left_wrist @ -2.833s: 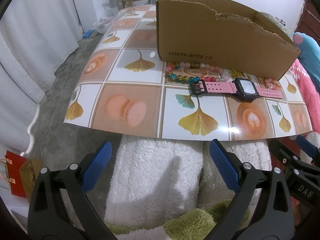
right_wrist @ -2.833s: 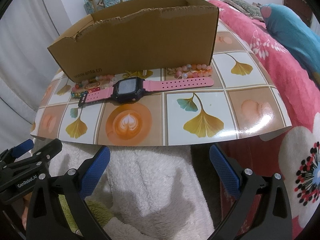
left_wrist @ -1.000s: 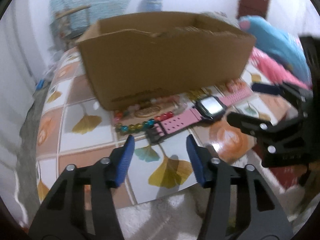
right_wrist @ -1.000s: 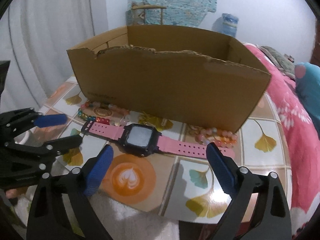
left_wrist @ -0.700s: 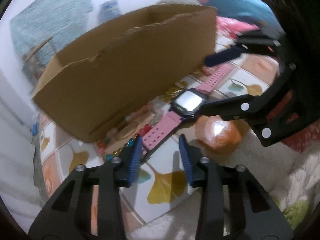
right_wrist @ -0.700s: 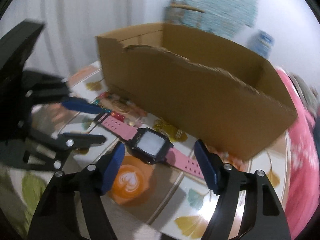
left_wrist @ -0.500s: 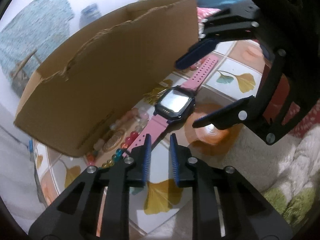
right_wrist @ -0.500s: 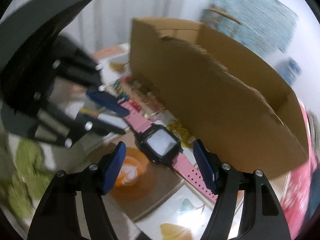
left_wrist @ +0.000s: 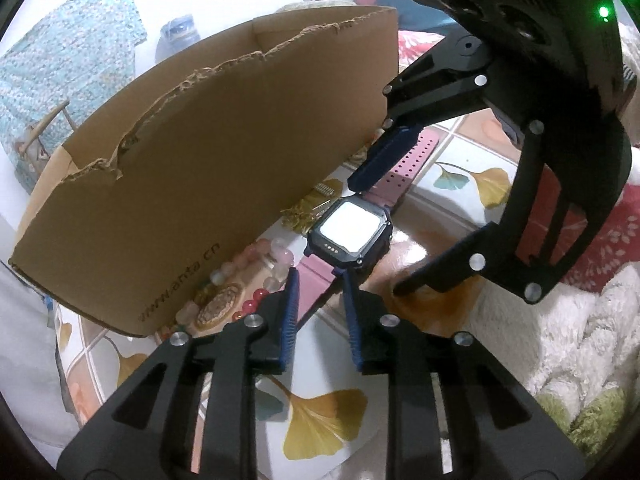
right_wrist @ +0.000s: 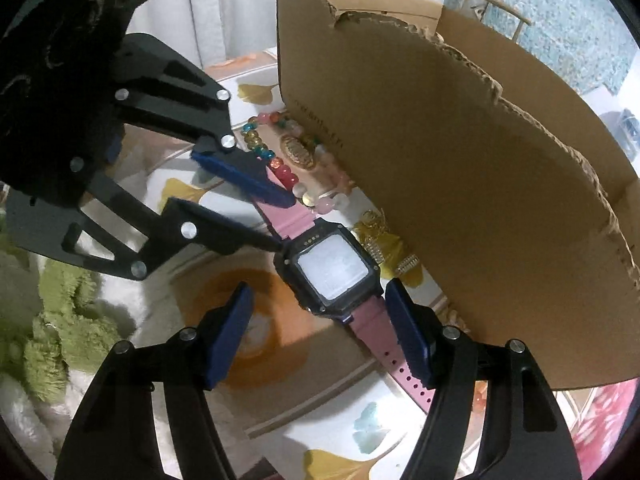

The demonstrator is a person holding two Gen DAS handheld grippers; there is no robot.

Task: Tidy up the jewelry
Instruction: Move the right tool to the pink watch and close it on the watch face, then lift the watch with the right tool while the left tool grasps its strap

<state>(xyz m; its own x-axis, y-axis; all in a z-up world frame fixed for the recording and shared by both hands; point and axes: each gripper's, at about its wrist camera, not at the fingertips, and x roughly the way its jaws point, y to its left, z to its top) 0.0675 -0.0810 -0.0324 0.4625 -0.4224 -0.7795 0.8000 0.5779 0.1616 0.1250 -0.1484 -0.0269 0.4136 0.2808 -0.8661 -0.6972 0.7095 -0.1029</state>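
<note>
Both claws have closed in on the pink watch (left_wrist: 352, 232); with the left claw (left_wrist: 320, 280) opening astride one strap and the right claw (right_wrist: 319, 292) released over the other, a crooked pinch could skid it into the beads (left_wrist: 260, 256).

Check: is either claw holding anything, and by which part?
Nothing gripped yet. Left claw, jaws opening, straddles the watch strap beside the case; right claw is open.

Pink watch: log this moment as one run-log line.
pink watch: lying flat beside cardboard box | left tongs: opening, strap between | right tongs: open, straddling watch | lift: not yet
</note>
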